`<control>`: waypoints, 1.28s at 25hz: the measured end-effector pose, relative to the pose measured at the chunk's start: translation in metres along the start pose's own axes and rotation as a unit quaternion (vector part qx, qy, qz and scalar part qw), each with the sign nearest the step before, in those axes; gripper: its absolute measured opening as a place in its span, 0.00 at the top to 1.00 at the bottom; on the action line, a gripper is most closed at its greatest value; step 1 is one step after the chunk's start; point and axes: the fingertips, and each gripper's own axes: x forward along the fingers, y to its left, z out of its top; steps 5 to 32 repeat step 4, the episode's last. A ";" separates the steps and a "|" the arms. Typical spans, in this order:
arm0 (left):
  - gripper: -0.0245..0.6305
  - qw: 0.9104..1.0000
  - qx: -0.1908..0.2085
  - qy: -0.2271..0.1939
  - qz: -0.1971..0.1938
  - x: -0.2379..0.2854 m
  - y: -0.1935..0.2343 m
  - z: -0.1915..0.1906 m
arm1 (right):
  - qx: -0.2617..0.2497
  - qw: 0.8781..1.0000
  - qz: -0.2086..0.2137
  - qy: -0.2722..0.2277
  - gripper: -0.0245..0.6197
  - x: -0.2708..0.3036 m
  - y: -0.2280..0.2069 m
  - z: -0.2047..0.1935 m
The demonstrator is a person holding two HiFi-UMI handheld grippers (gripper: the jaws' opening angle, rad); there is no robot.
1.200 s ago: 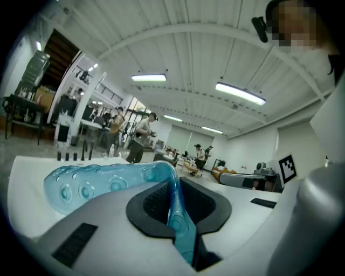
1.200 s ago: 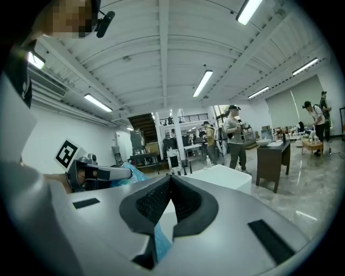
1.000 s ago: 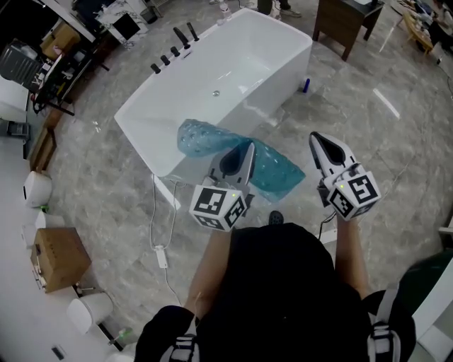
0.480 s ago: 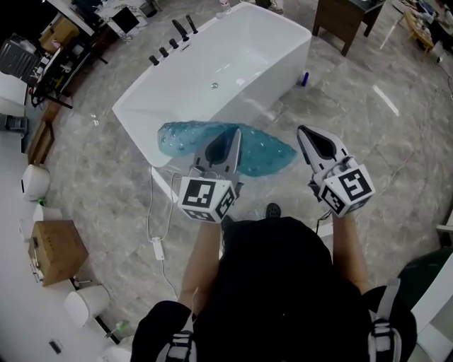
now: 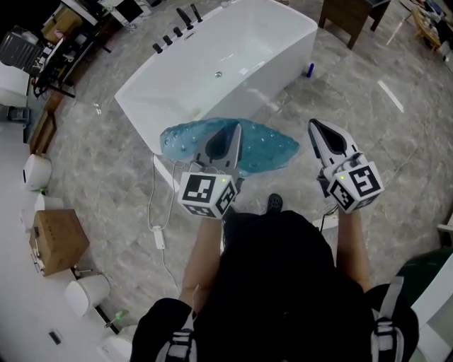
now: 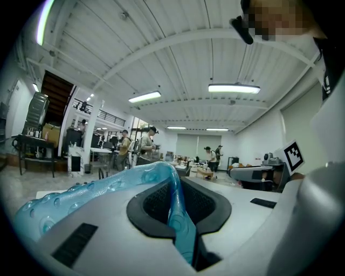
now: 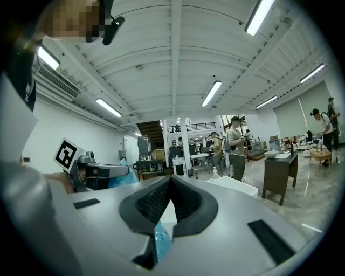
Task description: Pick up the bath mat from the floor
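Observation:
The teal, bubbled bath mat hangs off the floor in front of the white bathtub, spread sideways. My left gripper is shut on its near edge. In the left gripper view the mat runs between the dark pads and trails off to the left of my left gripper. My right gripper is level, just right of the mat's end and apart from it. Its jaws meet at the tip in the right gripper view, with a bit of the mat's blue showing below them.
A cardboard box and white rolls lie at the left. A white cable trails over the marble floor. A dark wooden table and a small blue bottle stand beyond the tub. People stand far off.
The mat, which drooped toward the lower right, has swung up and spread out to the left in front of the tub. Both grippers have shifted slightly toward the tub.

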 end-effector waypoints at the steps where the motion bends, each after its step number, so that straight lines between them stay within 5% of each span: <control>1: 0.90 1.000 -0.001 0.000 0.001 -0.003 0.000 0.000 | -0.002 1.000 -0.001 0.000 0.94 -0.002 0.002 0.000; 32: 0.90 1.000 -0.006 -0.002 0.003 -0.006 -0.003 0.000 | -0.007 1.000 -0.003 0.000 0.94 -0.007 0.003 -0.001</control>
